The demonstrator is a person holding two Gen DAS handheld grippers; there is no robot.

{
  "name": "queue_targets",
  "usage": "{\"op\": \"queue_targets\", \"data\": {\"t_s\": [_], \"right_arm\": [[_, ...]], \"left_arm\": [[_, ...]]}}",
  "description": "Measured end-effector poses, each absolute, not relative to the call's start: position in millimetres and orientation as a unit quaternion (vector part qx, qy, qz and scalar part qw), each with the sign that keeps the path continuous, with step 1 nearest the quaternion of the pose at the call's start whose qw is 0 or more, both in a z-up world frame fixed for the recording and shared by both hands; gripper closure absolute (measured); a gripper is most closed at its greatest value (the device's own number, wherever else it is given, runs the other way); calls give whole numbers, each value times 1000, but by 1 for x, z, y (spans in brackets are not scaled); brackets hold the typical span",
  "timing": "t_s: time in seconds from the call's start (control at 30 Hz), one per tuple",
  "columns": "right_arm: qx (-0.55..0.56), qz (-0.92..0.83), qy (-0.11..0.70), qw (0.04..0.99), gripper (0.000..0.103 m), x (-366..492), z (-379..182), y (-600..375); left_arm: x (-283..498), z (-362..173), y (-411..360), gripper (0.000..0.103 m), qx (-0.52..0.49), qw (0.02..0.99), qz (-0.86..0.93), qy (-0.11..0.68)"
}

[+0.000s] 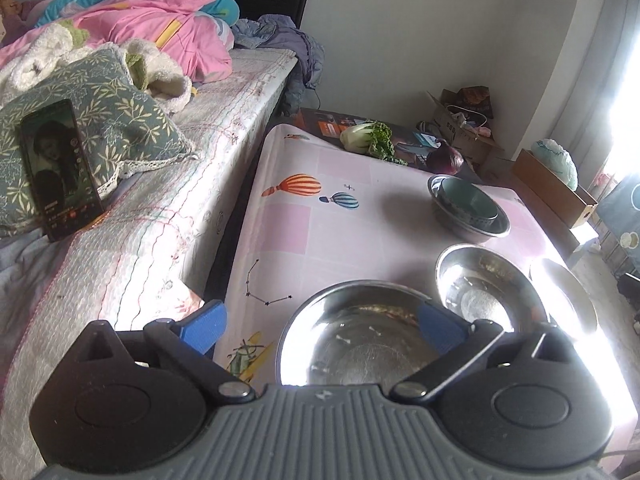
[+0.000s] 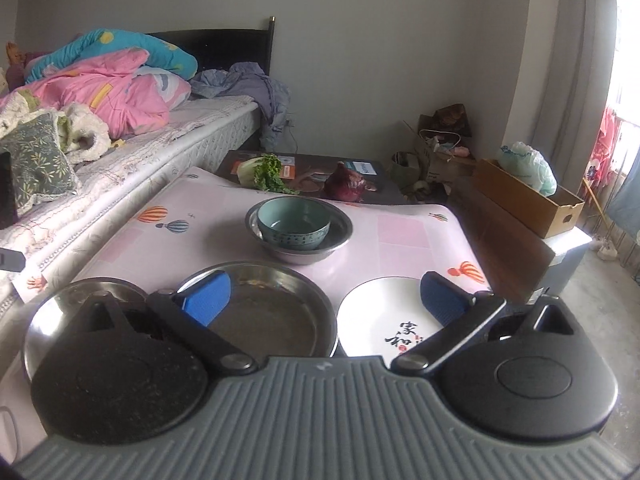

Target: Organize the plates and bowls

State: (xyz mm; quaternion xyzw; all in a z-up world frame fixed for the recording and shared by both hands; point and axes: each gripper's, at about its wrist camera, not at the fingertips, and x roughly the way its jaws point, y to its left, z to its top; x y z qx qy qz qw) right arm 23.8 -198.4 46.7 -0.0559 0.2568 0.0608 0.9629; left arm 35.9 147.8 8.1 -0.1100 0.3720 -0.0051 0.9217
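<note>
While both sets of fingers stand wide and empty, our left gripper (image 1: 320, 326) hovers over the nearest steel bowl (image 1: 360, 340) and our right gripper (image 2: 326, 300) between the steel plate (image 2: 272, 312) and white plate (image 2: 380, 320) on the bench (image 2: 400, 236). We should pinch one rim squarely, then nest it toward the far blue bowl (image 2: 294, 224) sitting inside its steel basin (image 2: 340, 232).

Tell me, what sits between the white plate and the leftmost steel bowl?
Another steel bowl, wide and shallow, between the white plate and the leftmost steel bowl; the right wrist view shows it.

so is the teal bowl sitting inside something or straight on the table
Inside. The teal bowl sits upright in a steel bowl, whose rim rings it on all sides; the left wrist view shows the same nesting. The teal bowl looks empty.
</note>
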Motion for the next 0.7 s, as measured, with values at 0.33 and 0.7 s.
{"op": "queue_targets", "data": {"t_s": [0.33, 0.7], "right_arm": [[136, 179, 347, 911, 2, 26, -23, -174], [188, 222, 430, 855, 41, 54, -79, -135]], "left_arm": [[12, -42, 150, 0, -108, 908, 4, 404], [33, -73, 132, 16, -77, 902, 5, 426]]}}
